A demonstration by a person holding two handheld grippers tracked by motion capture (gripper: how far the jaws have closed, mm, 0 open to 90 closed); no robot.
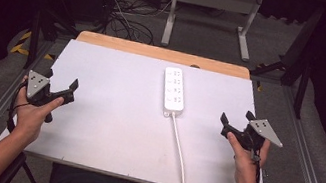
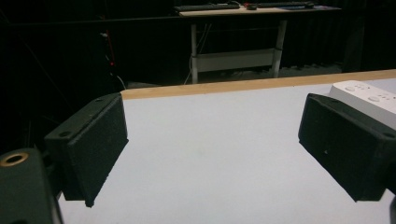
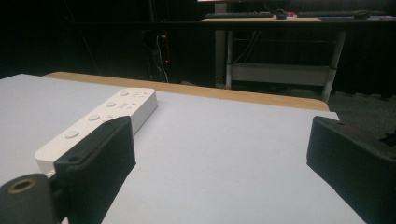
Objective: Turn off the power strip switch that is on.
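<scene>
Your power strip lies on the table, right of centre toward the far edge. Its cord runs back over the near edge.

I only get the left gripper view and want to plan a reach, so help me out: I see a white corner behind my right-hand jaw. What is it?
Observer: A white power strip, lying flat near the table's middle.
Operator: Is it plugged or loose?
Observer: Its white cable runs back toward the person and drops over the near table edge.
Operator: Where is the other gripper?
Observer: The right gripper is held over the table's right side, jaws open, apart from the strip.
Operator: And mine?
Observer: The left gripper sits at the left edge, open too.
</scene>
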